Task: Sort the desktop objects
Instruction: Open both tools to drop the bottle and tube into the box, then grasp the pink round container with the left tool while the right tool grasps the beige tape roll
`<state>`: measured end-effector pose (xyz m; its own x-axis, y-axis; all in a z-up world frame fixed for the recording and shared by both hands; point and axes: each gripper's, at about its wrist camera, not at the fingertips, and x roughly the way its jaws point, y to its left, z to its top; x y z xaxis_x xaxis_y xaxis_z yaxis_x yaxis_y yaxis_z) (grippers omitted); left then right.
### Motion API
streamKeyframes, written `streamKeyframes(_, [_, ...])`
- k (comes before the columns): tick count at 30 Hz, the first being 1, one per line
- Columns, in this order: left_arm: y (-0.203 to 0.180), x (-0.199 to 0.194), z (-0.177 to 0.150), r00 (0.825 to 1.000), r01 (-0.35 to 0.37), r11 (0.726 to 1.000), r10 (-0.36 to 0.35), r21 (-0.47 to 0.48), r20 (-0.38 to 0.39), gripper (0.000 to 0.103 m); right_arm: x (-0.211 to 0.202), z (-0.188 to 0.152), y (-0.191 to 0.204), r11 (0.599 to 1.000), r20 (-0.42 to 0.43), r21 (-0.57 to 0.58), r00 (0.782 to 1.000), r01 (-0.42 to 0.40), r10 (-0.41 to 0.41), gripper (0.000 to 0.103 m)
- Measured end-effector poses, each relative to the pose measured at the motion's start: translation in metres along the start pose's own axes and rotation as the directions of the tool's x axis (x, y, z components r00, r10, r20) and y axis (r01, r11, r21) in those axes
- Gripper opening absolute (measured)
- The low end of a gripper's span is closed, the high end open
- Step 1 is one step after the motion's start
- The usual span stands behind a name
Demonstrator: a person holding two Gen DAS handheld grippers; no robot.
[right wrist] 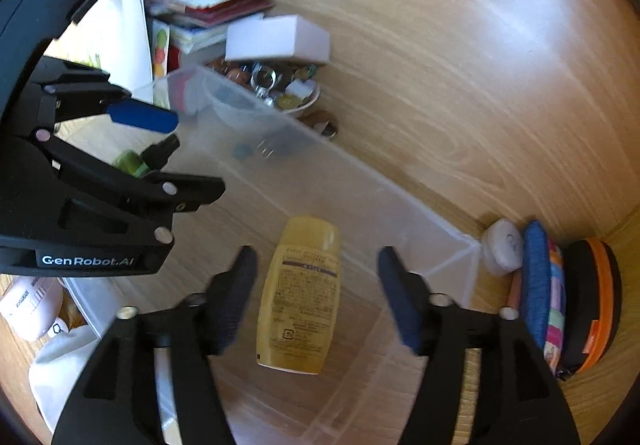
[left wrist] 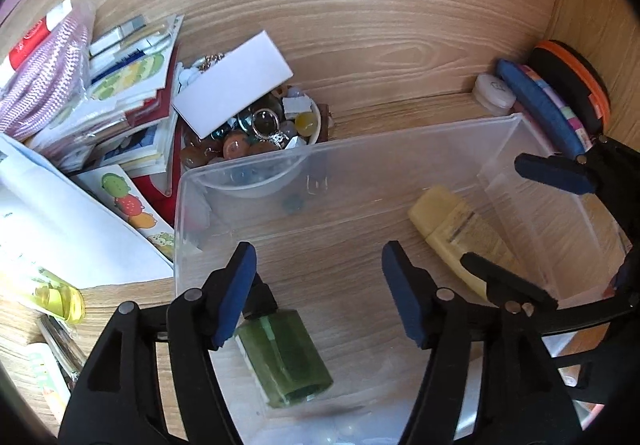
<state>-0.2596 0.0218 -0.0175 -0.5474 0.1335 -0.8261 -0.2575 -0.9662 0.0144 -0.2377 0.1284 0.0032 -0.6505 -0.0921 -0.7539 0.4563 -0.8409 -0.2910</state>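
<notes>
A clear plastic bin [left wrist: 400,137] [right wrist: 384,185] stands on the wooden desk. A green bottle [left wrist: 286,361] with a black cap lies in it at the near left; it also shows in the right wrist view [right wrist: 136,163]. A yellow tube [left wrist: 460,233] [right wrist: 300,297] lies in it at the right. My left gripper [left wrist: 318,293] is open over the bin, its left finger just above the green bottle's cap. My right gripper [right wrist: 316,301] is open, its fingers either side of the yellow tube without touching it; it also shows in the left wrist view [left wrist: 520,213].
A white bowl of beads and trinkets [left wrist: 256,133] [right wrist: 272,85] sits behind the bin with a white box [left wrist: 234,85] [right wrist: 278,39] on it. Booklets and packets [left wrist: 100,93] pile at the left. A white jar [left wrist: 494,91], a blue-edged pouch [left wrist: 540,105] and an orange-rimmed disc [left wrist: 572,85] lean at the right wall.
</notes>
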Motion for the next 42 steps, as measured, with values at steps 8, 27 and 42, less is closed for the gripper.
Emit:
streamKeyframes(8, [-0.001,-0.038,-0.004,0.997,-0.006,1.000,0.006,0.002,0.071,0.079,-0.031,-0.005,0.005,0.998,0.073,0.007,0.995,0.064,-0.065,0.078])
streamKeyframes(27, [-0.014,-0.149,-0.047,0.961,-0.018,1.000,0.020,-0.011,0.276,0.096,-0.137,-0.047,0.007,0.994,0.246,0.079,0.964,0.080,-0.097,0.089])
streamKeyframes(42, [-0.002,-0.159,-0.108,0.961,0.002,0.998,0.015,-0.060,0.277,0.099,-0.164,-0.094,0.012,0.989,0.282,0.140,0.956,0.042,-0.080,0.097])
